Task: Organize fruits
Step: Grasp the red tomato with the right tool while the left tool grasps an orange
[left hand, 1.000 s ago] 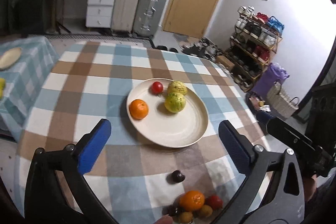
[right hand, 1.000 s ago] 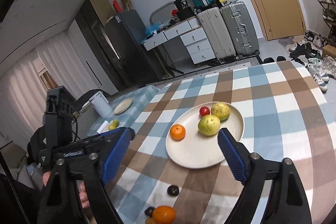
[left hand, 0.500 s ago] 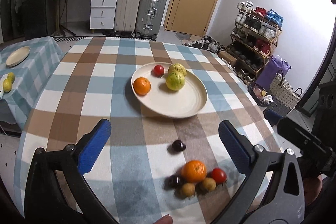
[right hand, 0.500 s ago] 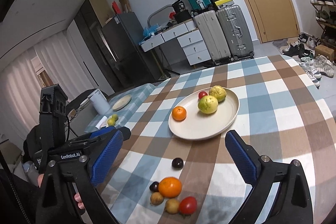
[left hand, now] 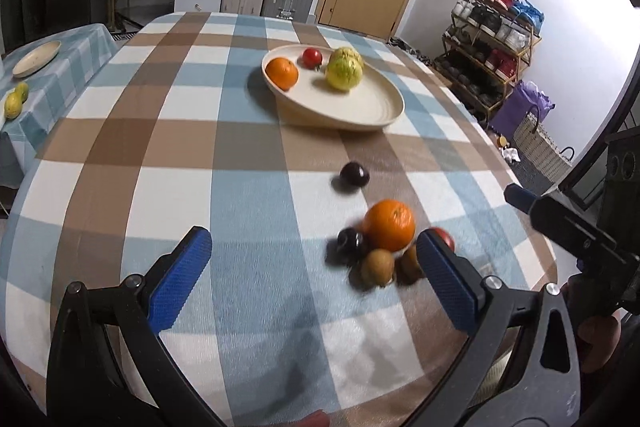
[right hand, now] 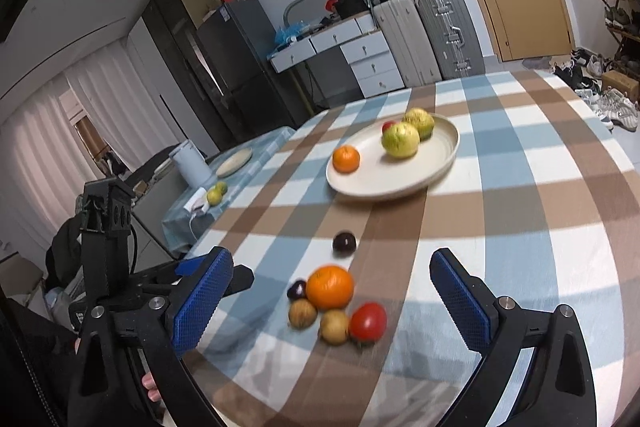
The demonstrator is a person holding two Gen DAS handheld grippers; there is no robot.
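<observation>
Both sets of jaws spread wide and empty above the worktop (left hand: 248, 147) draped in a blue, brown and white checked cloth. Left gripper (left hand: 314, 275): blue ribbed pads far apart, nothing but bare cloth between them, hovering low over the near edge. Just inside and ahead of its right-hand jaw, a tight cluster of loose fruit: a round orange tangerine (left hand: 389, 225), a dark purple plum (left hand: 351, 242) touching it on the side toward the gap, a brown kiwi (left hand: 377, 267) in front, a second brown kiwi (left hand: 410, 264) and a red tomato (left hand: 443, 237) partly hidden behind that jaw's tip. Further ahead, apart from the cluster, a lone dark plum (left hand: 354, 174). Well beyond the jaw tips, a cream round ceramic plate (left hand: 360, 107) carrying a small orange (left hand: 282, 73), a small red tomato (left hand: 312, 57) and two yellow-green guavas (left hand: 343, 75) touching each other. Right gripper (right hand: 332, 293): likewise agape and holding nothing, with the same cluster sitting between its pads, slightly toward the left-hand jaw; tangerine (right hand: 330, 287) at the far side, tomato (right hand: 368, 321) nearest the right-hand jaw, kiwis (right hand: 303, 313) at the front. Lone plum (right hand: 344, 242) straight ahead of the gap, plate (right hand: 400, 179) well beyond it. Motion blur over the near fruit in both views.
</observation>
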